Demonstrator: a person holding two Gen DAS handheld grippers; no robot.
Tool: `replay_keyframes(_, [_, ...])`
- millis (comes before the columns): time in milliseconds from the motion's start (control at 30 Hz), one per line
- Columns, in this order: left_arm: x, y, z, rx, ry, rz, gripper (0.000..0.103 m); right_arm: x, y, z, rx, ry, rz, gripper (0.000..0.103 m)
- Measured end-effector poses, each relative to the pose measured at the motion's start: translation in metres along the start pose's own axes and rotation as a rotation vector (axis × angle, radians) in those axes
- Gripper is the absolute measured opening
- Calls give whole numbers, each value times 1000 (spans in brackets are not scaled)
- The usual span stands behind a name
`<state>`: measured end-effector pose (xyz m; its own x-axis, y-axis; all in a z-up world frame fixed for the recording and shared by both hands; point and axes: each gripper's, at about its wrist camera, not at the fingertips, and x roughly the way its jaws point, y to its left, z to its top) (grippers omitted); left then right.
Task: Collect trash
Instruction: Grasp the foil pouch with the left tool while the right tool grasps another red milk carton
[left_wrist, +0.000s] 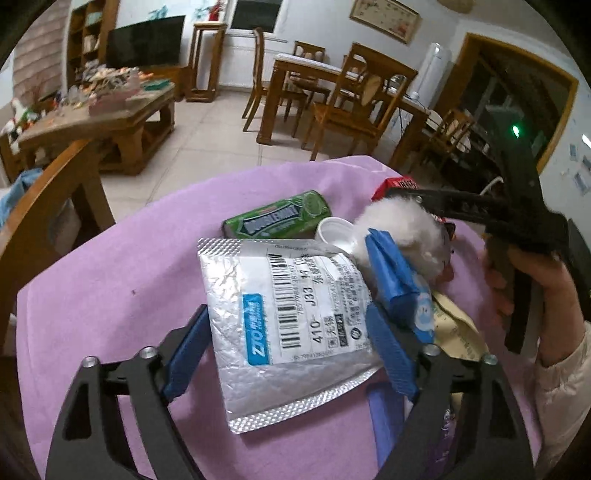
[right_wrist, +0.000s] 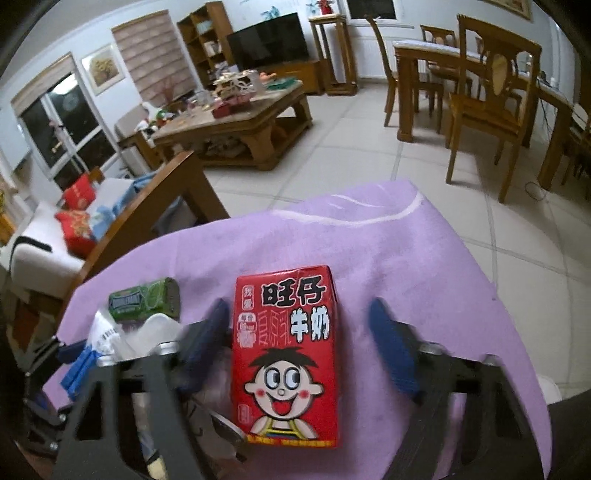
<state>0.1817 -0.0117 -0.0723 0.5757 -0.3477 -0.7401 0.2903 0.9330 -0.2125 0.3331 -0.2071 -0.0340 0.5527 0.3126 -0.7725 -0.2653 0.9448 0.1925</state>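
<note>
While the left gripper (left_wrist: 291, 332) straddles the silver pouch (left_wrist: 284, 325) agape, the right gripper (right_wrist: 299, 350) — equally wide — brackets the red milk carton (right_wrist: 286, 354), poised to pinch.

The setting was a home: an open living and dining room with a tiled floor (right_wrist: 351, 147). A flat-screen television (right_wrist: 267, 38) stood against the far wall beside wooden shelving (right_wrist: 205, 37). A cluttered wooden coffee table (right_wrist: 236, 122) occupied the centre. A wooden dining table (left_wrist: 295, 70) with matching chairs (left_wrist: 351, 107) stood nearby. A sofa with red cushions (right_wrist: 75, 221) and framed wall pictures (left_wrist: 384, 16) completed the room.
</note>
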Motion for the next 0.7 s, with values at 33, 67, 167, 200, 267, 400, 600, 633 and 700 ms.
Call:
replay_keyframes(33, [0,-3,0,12,-4,-3,70,0,-1,-2,-14,-2,-13,56])
replay_keyframes(67, [-1,-6,-1,24,-12,0,63,0,-3,-4,-14,-7,-6,56])
replay_keyframes(167, [-8,-11,-2,45,-40,19,42,-6,-10,-16,12,-16,35,56])
replay_keyframes(200, [-10,-10,-3,39,-47,19,36,-11,-13,-19,26,-22,54,56])
replay_keyframes(267, [-14,-7,-5,21,-60,9,27,-26,-19,-26,56,-59,84,55])
replay_keyframes(400, [-24,-6,-12,-6,-74,-7,19,-66,-31,-44,116,-163,153,56])
replay_keyframes(600, [-43,-26,-28,15,-93,-10,15,-125,-47,-80,141,-262,205,56])
replay_keyframes(633, [-47,-27,-33,13,-99,-6,15,-132,-46,-86,138,-265,209,56])
replay_keyframes(700, [-59,-26,-43,-5,-116,-8,14,-149,-48,-99,133,-272,220,56])
